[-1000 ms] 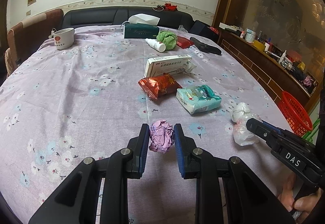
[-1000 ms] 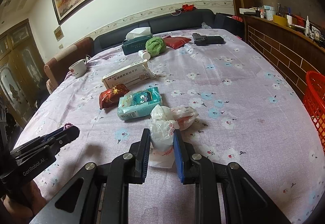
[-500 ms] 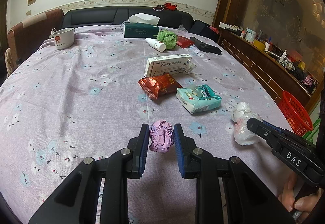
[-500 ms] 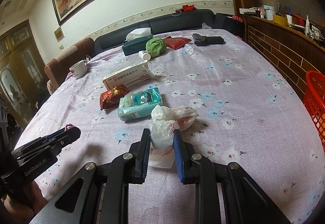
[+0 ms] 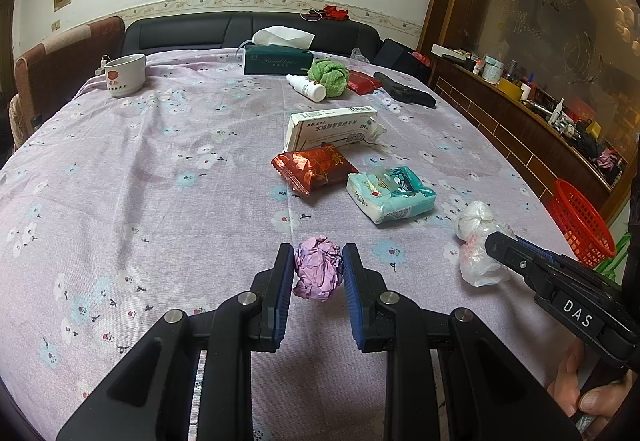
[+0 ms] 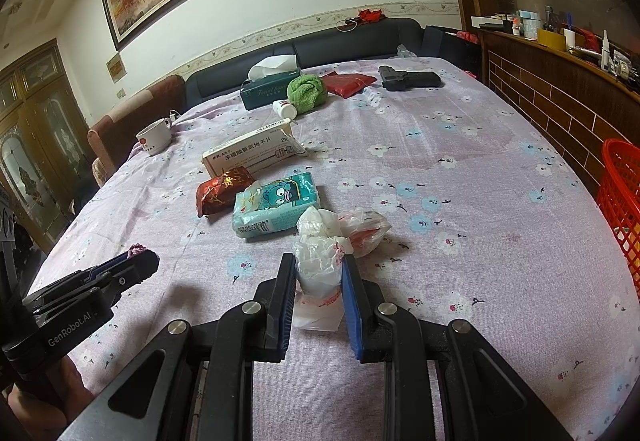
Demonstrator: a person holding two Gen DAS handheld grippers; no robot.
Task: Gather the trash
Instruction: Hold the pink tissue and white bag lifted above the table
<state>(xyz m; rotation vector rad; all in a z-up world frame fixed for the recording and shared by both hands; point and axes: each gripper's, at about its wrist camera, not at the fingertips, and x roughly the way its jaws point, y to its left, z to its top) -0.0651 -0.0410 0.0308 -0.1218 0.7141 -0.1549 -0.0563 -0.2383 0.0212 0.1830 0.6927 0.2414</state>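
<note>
Near table's front edge, left gripper (image 5: 318,273) stood closed on crumpled purple paper ball (image 5: 319,268); right gripper (image 6: 319,279) pinched white plastic bag wad (image 6: 320,261), its far part resting on floral cloth (image 6: 460,169). Both pieces grasped, neither binned; red basket (image 6: 622,197) sat off right edge. Snack pack, tissue pack, medicine box apparently left.

White letters "DAS" stand on the black body of the right gripper (image 5: 496,245), at the right edge of the left wrist view. "GenRobot.AI" stands in pale letters on the black body of the left gripper (image 6: 138,259), at the near left of the right wrist view. The dark green cardboard tissue box (image 5: 278,64) at the far end bears "Facial tissue" in pale script. The white cardboard medicine box (image 6: 250,153), mid-table, carries blue Chinese print and the number 28. The glossy red foil snack packet (image 5: 314,169) shows a gold character "贵".
</note>
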